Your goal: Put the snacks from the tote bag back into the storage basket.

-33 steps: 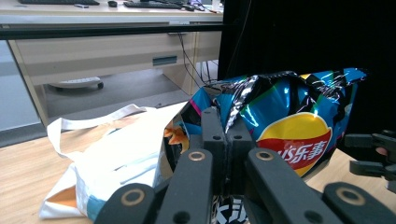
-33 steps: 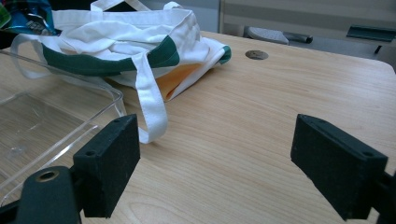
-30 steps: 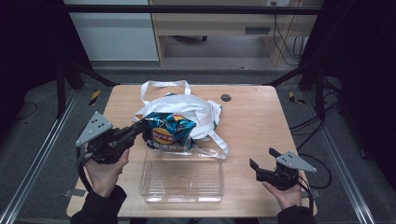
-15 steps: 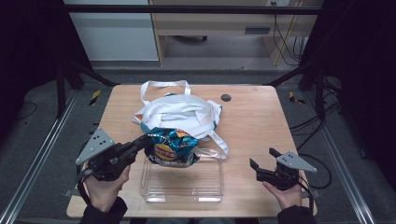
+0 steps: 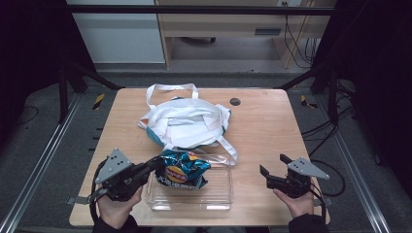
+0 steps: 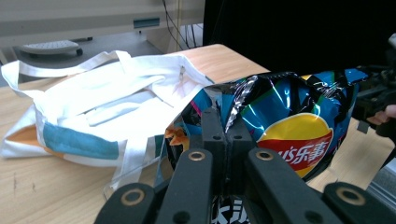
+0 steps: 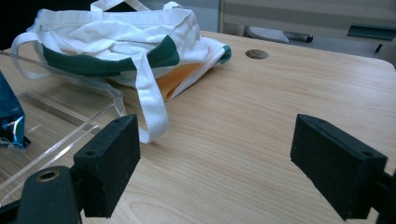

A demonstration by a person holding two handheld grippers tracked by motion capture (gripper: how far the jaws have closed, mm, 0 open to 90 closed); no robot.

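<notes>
Pinched between the fingers (image 6: pixel 219 135) of the left gripper (image 5: pixel 154 166) is the crimped edge of a blue chip bag (image 5: pixel 182 169); in the left gripper view the two black pads press together on the foil seam, with the bag's yellow and red logo just to their right. From the high view, the bag hangs over the left half of a clear plastic container (image 5: pixel 218 194), its lower part inside the container's walls; whether it touches the bottom cannot be told. The left hand (image 5: pixel 115 211) holds this gripper at the near left corner of the tabletop (image 5: pixel 262 121), pointing toward the container.

Fingers (image 7: pixel 109 163) of the right gripper (image 5: pixel 273 171) stand spread wide with nothing between them, and bare wood shows in the gap in the right gripper view. This gripper sits in the right hand (image 5: pixel 299 204) near the front right edge, well apart from the container and aimed toward it.

Behind the container lies a crumpled white tote bag (image 5: pixel 187 121) with teal trim, and one of its straps trails down to just beside the container's far right corner. Farther back, to the right of the tote, a small dark round spot (image 5: pixel 235 101) marks the wood.
</notes>
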